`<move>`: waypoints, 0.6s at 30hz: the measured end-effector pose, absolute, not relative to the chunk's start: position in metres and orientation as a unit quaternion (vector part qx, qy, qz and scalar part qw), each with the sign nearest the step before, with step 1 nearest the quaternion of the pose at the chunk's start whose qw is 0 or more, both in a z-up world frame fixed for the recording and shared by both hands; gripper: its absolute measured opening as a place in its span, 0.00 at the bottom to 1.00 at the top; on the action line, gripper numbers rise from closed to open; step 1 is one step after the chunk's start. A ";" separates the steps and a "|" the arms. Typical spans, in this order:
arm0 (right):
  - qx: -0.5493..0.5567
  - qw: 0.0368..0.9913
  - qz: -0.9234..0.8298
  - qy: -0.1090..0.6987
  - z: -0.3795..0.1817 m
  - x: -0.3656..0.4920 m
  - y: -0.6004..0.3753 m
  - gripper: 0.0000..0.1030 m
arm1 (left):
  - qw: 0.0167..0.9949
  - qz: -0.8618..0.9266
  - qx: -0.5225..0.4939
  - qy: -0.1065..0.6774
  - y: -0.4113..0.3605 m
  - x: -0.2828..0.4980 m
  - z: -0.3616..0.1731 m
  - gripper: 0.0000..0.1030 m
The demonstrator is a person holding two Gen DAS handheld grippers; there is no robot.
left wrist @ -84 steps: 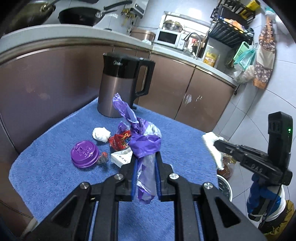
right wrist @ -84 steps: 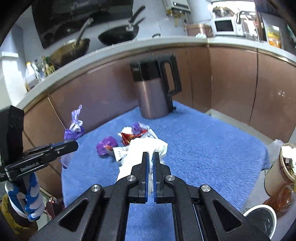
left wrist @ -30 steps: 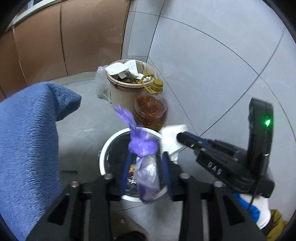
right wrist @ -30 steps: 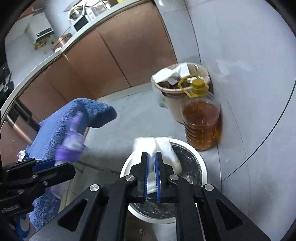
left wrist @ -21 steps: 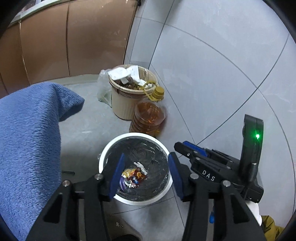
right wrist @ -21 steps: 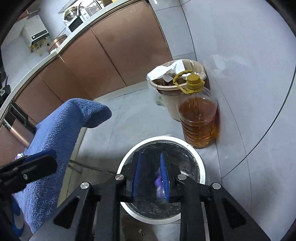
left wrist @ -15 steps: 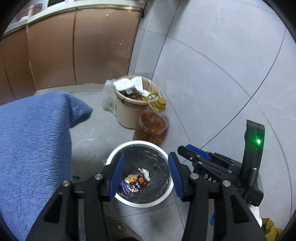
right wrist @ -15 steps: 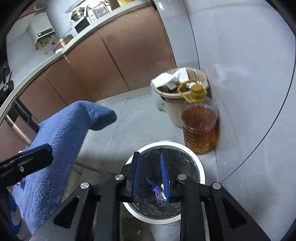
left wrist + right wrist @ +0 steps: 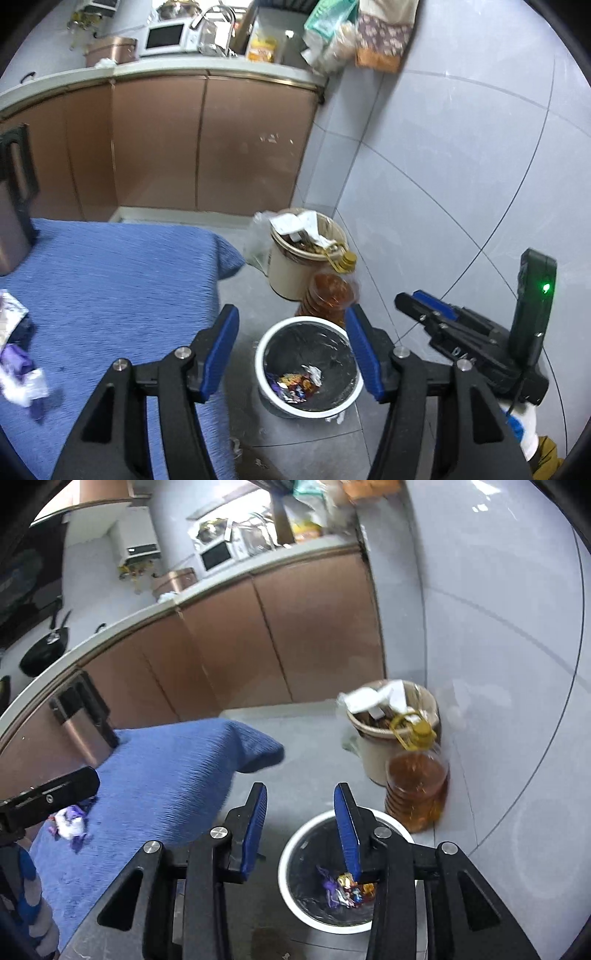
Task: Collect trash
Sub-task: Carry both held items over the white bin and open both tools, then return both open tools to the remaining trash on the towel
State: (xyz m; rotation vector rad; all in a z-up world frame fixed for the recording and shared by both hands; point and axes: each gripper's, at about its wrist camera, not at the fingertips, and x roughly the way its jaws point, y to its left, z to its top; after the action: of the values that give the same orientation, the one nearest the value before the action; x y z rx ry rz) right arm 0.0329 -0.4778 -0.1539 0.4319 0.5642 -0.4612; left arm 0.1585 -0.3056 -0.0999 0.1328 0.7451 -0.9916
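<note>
While both grippers hang over the floor beside the bench, each stands spread and holds nothing. Between and below the left gripper (image 9: 291, 354) sits a round white bin (image 9: 262, 354) with a dark, crinkled liner; shiny crumpled wrappers (image 9: 295, 380) lie at its bottom. The right gripper (image 9: 300, 834) hovers just left of the same bin. The remaining trash (image 9: 18, 369), a soft purple-and-white plastic scrap, lies near the left edge of the bench (image 9: 110, 280), which is draped in fuzzy blue towel. From both grippers it lies to the left, across the cloth; the left gripper appears nearer, so it likely reaches first. Past the bin stand an amber oil bottle (image 9: 330, 291) and a full beige pail (image 9: 291, 273).
</note>
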 end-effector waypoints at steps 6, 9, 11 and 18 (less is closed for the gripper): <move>0.176 0.932 -0.195 0.249 -0.113 0.036 -0.440 0.37 | 0.836 -0.445 0.055 0.317 -0.253 0.153 -0.080 0.56; 0.158 0.941 -0.180 0.238 -0.094 0.039 -0.419 0.38 | 0.847 -0.433 0.045 0.305 -0.222 0.153 -0.072 0.56; 0.145 0.947 -0.170 0.233 -0.082 0.041 -0.403 0.38 | 0.854 -0.425 0.036 0.297 -0.203 0.154 -0.067 0.56; 0.100 0.961 -0.129 0.221 -0.045 0.050 -0.348 0.39 | 0.883 -0.382 0.006 0.272 -0.120 0.158 -0.055 0.56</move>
State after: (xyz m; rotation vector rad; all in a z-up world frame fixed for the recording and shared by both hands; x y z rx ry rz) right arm 0.0504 -0.3485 -0.0454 0.2028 0.4475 -0.2622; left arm 0.1583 -0.1201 -0.0551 0.0119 0.5670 -0.7954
